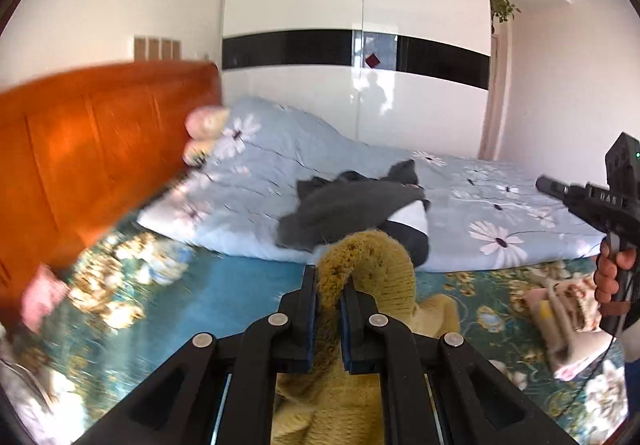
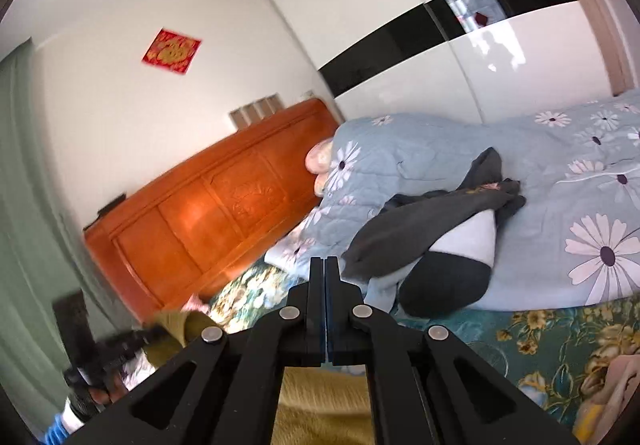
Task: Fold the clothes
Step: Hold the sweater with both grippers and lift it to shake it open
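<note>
My left gripper [image 1: 329, 287] is shut on a fuzzy mustard-yellow garment [image 1: 370, 261] and holds a fold of it lifted above the bed; the rest of it hangs below the jaws. In the right wrist view the same yellow garment [image 2: 320, 405] lies under my right gripper [image 2: 324, 265], whose jaws are pressed together with nothing between them. The left gripper body [image 2: 116, 345] shows blurred at the lower left there. The right gripper body [image 1: 608, 205] shows at the right edge of the left wrist view. A dark grey and white garment [image 1: 356, 205] lies crumpled on the quilt, also in the right wrist view [image 2: 436, 237].
The bed has a teal floral sheet [image 1: 224, 285] and a light blue daisy quilt [image 1: 500, 221] bunched at the back. An orange wooden headboard [image 2: 208, 213] stands to the left. A folded floral cloth [image 1: 560, 317] lies at the right. A white wardrobe [image 1: 360, 5] stands behind.
</note>
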Demonstrator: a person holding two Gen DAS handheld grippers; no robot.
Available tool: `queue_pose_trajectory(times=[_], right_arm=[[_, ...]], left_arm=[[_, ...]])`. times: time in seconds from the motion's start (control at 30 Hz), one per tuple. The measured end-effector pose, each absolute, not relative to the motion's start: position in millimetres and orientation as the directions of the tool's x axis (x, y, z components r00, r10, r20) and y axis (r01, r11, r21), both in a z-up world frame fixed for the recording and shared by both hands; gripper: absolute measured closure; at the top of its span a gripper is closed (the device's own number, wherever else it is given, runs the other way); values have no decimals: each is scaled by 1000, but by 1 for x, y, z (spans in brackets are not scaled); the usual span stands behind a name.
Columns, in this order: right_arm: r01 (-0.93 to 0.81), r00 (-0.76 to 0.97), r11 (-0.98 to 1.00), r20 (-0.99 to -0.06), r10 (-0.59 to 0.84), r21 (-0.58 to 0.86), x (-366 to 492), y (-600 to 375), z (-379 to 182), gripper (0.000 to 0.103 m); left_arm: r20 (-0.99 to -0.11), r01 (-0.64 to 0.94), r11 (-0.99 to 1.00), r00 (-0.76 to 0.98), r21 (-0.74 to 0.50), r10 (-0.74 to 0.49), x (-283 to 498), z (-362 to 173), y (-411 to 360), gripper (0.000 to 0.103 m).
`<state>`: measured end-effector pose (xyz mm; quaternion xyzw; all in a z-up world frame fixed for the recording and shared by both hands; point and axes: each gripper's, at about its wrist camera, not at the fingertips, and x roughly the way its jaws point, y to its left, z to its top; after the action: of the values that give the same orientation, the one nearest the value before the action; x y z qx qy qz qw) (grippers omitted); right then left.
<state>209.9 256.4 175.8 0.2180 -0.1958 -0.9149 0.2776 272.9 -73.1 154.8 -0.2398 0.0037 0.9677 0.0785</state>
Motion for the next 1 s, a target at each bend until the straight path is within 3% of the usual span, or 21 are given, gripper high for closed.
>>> queue_pose_trajectory(times=[0.17, 0.3, 0.33, 0.43, 0.57, 0.7, 0.77, 1.0], right_arm=[[420, -667, -762, -402, -628, 493, 209, 238, 128, 102], [409, -576, -766, -511, -638, 496, 199, 219, 78, 102], [402, -553, -768, -536, -638, 499, 196, 214, 65, 97], [384, -508, -767, -575, -641, 515, 186, 204, 36, 60], [420, -460, -757, -601, -654, 502, 176, 184, 23, 60], [526, -399, -749, -660, -637, 404, 161, 136, 25, 58], [571, -333, -728, -704, -628, 379, 149, 104, 13, 52], [645, -188, -714, -849, -493, 272, 109, 32, -57, 52]], left_arm=[[-443, -185, -983, -880, -10, 171, 317, 151, -78, 93], [-494, -190, -982, -854, 2, 164, 352, 109, -74, 93], [-515, -189, -982, -841, -5, 165, 359, 94, -75, 93], [-598, -177, -982, -781, -69, 183, 373, 44, -76, 93], [-704, -135, -980, -682, -146, 199, 387, -24, -73, 93], [-745, -87, -980, -638, -180, 193, 391, -54, -71, 93], [-746, -66, -979, -638, -194, 191, 389, -58, -71, 93], [-743, -12, -979, -650, -204, 163, 379, -55, -90, 93]])
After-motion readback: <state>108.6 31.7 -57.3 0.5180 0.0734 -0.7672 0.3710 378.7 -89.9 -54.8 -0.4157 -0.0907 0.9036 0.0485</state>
